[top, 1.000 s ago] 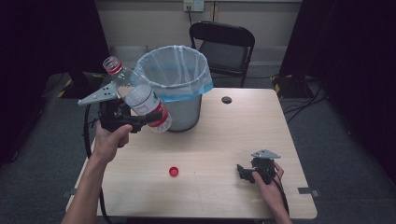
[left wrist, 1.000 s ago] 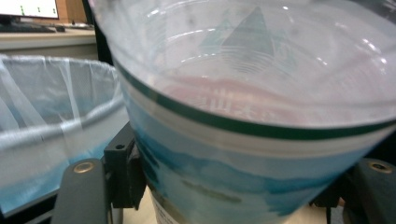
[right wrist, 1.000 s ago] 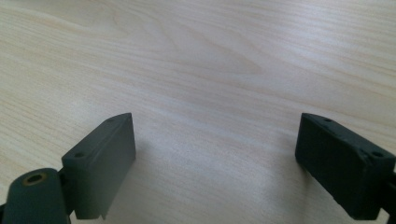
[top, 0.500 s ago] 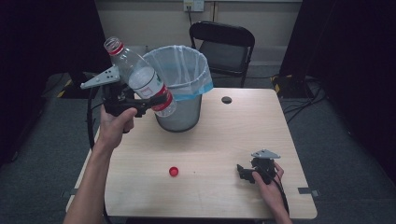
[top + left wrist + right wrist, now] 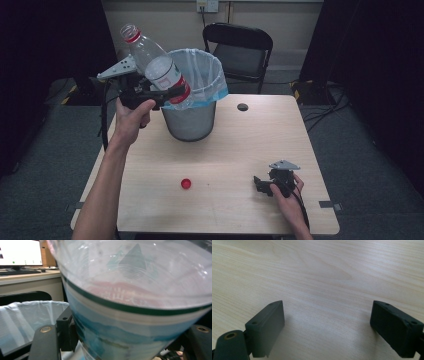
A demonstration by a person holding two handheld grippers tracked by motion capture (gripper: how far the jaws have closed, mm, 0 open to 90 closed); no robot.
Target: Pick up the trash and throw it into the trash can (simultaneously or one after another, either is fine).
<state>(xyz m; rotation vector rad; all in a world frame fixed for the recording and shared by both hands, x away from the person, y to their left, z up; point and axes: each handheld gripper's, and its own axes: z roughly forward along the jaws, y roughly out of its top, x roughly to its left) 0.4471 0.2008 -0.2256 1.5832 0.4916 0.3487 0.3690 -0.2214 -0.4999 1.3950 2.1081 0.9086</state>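
While the left gripper (image 5: 167, 95) pinches a bottle (image 5: 157, 67) over the bin's rim (image 5: 197, 52), the right gripper (image 5: 263, 184) rests spread on bare table (image 5: 240, 145).

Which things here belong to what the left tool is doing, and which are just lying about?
In play, as it looks:
- left tool, shut on the plastic bottle
- lined bin, beside the tilted, uncapped bottle

Lying about:
- red cap on the table
- right tool, open, resting on the table
- black chair

The bottle (image 5: 135, 302) overruns the left gripper view, its label blurred.
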